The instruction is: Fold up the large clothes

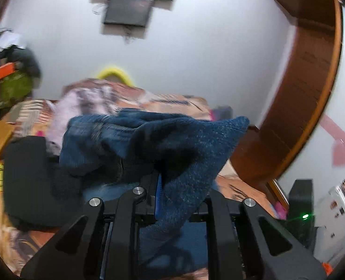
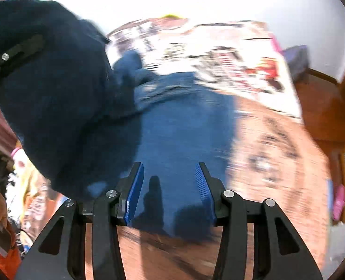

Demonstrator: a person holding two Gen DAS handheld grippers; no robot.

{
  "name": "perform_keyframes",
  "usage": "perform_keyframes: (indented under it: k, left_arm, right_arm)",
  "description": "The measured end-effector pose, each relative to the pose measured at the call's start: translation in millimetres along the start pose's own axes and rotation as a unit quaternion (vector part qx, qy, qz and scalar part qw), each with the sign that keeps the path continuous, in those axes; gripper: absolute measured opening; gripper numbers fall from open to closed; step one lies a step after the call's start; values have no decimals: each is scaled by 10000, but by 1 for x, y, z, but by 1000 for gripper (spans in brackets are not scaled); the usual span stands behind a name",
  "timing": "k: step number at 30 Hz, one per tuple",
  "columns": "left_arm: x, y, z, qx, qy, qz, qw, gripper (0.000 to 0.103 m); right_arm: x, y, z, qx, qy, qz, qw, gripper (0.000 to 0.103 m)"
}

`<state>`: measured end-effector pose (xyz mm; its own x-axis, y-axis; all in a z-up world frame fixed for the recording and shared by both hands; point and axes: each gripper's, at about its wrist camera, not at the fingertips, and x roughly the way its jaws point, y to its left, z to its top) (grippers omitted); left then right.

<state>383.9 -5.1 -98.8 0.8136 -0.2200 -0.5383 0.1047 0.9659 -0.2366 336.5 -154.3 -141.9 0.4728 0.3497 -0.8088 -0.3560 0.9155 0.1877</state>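
A large dark blue garment [image 1: 186, 154] hangs bunched over my left gripper [image 1: 163, 182], which is shut on a fold of it and holds it above the bed. In the right wrist view the lifted part of the garment [image 2: 56, 98] fills the upper left, with the left gripper [image 2: 11, 53] partly buried in it. The rest of the garment [image 2: 184, 126] lies flat on the bed. My right gripper [image 2: 170, 182] is open and empty, just above that flat part.
The bed has an orange patterned cover [image 2: 277, 158]. A black cloth [image 1: 32, 179] and a pale pink garment [image 1: 79, 109] lie on it at left. A wooden headboard [image 1: 307, 88] curves at right. Clutter [image 1: 9, 74] is piled at far left.
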Motion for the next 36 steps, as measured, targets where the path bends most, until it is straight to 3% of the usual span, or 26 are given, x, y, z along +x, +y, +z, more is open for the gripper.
perform_keyframes:
  k: [4,7,9,12,16,18,24,27,30,36]
  left_arm:
    - [40,-30,-28,154,729,-346,9966,14]
    - [65,-40,-63,265,1380,-319,9896,14]
    - [72,-41,-81,296,1616,-276,9860,14]
    - [63,-45,-90,483,1582,-238,9859,20]
    - [44,-50,-89,715,1666,-481,9823,41]
    - [35,-54,-88,844,1591,-501,9824,43]
    - [-12,-49,-72,1089,882,-217,9899,45]
    - [-26,-32,-62,980,619,-139,9932,55]
    - [-29,-16,-56,983,507,139,9938,56]
    - [-15,36,-56,836,721,699,9914,60]
  right_arm:
    - [-20,-37,-7,307,-61,-260,9992,43]
    - [-29,-55,-16,470,-57,-379,9982,43]
    - [-35,-63,-13,515,-91,-415,9978,43]
    - [-43,-70,-13,547,-168,-380,9976,43]
    - [-53,-67,-12,502,-304,-252,9980,43]
    - [-58,-64,-12,448,-380,-184,9981,43]
    - [-74,-33,2,197,-668,327,9970,43]
    - [-78,-14,13,23,-854,572,9947,53]
    - [-73,3,22,-192,-1017,566,9930,57]
    - [-34,19,26,-322,-693,539,9956,57]
